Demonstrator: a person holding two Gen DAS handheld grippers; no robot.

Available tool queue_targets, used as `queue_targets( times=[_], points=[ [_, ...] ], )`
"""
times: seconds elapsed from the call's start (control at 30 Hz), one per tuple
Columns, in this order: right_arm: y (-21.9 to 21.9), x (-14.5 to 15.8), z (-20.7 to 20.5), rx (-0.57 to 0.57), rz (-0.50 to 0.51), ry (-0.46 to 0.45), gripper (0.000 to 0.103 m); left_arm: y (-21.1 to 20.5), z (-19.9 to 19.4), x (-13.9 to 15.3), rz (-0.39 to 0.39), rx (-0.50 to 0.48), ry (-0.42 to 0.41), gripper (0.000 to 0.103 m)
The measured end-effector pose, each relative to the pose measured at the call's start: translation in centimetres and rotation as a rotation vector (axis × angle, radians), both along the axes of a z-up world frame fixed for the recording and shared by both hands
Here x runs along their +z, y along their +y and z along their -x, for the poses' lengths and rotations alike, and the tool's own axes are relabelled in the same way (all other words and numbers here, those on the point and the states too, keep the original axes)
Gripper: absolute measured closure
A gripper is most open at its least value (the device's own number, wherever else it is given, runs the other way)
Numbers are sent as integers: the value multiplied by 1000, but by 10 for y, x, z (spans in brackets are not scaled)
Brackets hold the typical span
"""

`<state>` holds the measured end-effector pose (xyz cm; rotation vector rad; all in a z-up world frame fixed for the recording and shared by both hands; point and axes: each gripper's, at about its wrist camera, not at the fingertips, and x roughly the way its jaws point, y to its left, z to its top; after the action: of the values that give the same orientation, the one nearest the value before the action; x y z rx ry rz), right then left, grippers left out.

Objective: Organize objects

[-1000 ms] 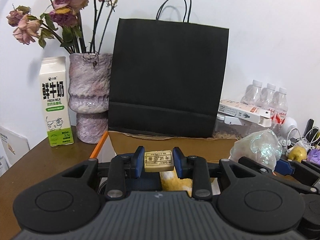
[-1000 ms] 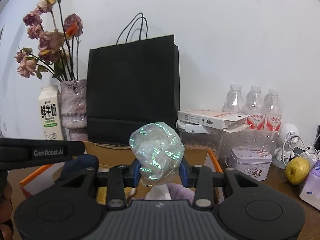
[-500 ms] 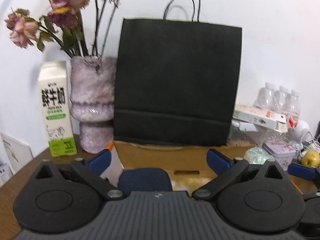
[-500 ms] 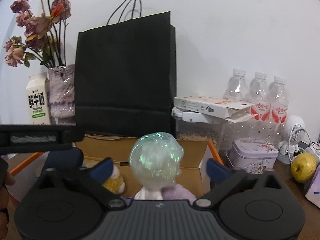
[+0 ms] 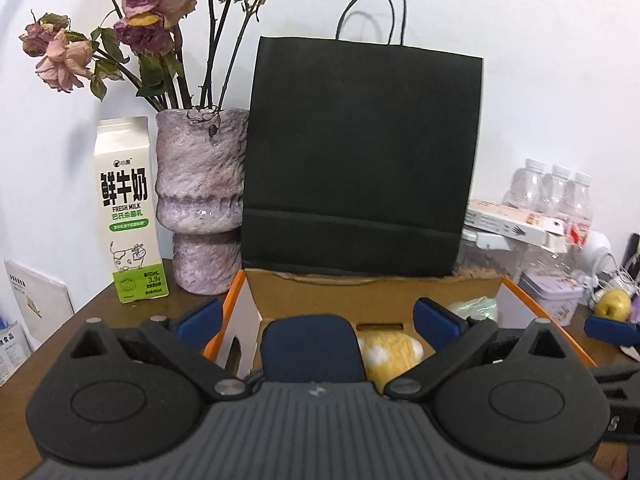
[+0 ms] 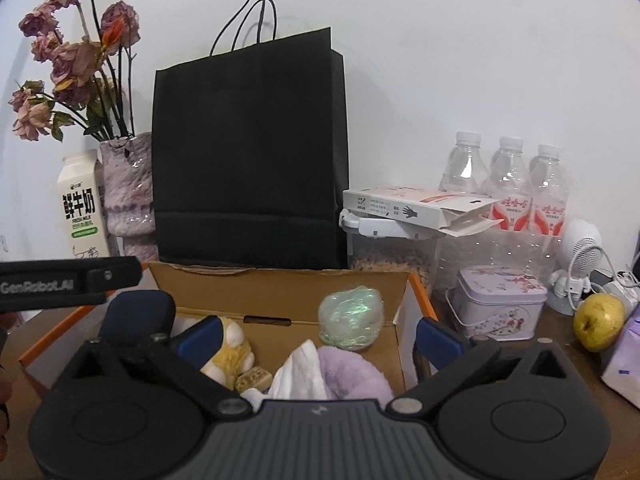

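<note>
Cardboard box (image 6: 280, 284) sits open just ahead of both grippers, holding, left to right between the right gripper's (image 6: 316, 334) wide-spread, empty fingers, a yellow plush toy (image 6: 234, 346), a small tan block (image 6: 253, 379), white cloth (image 6: 300, 372), purple fluff (image 6: 352, 376) and an iridescent film ball (image 6: 352, 317). Left gripper (image 5: 316, 318) also stands wide and empty, the plush just beyond its fingers.

a home table corner: dried roses in a vase (image 5: 200, 200), milk carton (image 5: 128, 212), water bottles (image 6: 508, 184).

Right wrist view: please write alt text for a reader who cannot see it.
The open right gripper hangs over a cardboard box holding an iridescent wrapped ball, a yellow plush toy, a small tan block and purple and white soft items. A black paper bag stands behind.
</note>
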<state>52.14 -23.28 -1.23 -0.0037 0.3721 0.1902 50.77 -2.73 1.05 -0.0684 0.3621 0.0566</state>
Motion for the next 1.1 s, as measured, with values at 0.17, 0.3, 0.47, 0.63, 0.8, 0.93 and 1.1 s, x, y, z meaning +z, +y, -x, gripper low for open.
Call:
queue_targets(
  times=[0.17, 0.3, 0.47, 0.63, 0.8, 0.93, 1.1],
  points=[
    [-5, 11, 36, 10, 5, -6, 0, 1, 39, 8, -12, -40, 2, 0],
    [-6, 21, 75, 25, 5, 6, 0, 6, 78, 14, -5, -67, 16, 0],
    [-7, 30, 127, 43, 2, 41, 0, 11, 129, 21, 2, -75, 46, 0],
    [-8, 34, 178, 51, 5, 82, 0, 15, 182, 23, 4, -92, 91, 0],
    [-8, 33, 226, 51, 12, 99, 0, 19, 231, 20, -9, -81, 116, 0],
    [-8, 32, 255, 54, 12, 99, 0, 20, 259, 16, -16, -69, 134, 0],
    [-9, 35, 280, 54, 11, 90, 0, 19, 284, 15, -15, -69, 137, 0]
  ],
)
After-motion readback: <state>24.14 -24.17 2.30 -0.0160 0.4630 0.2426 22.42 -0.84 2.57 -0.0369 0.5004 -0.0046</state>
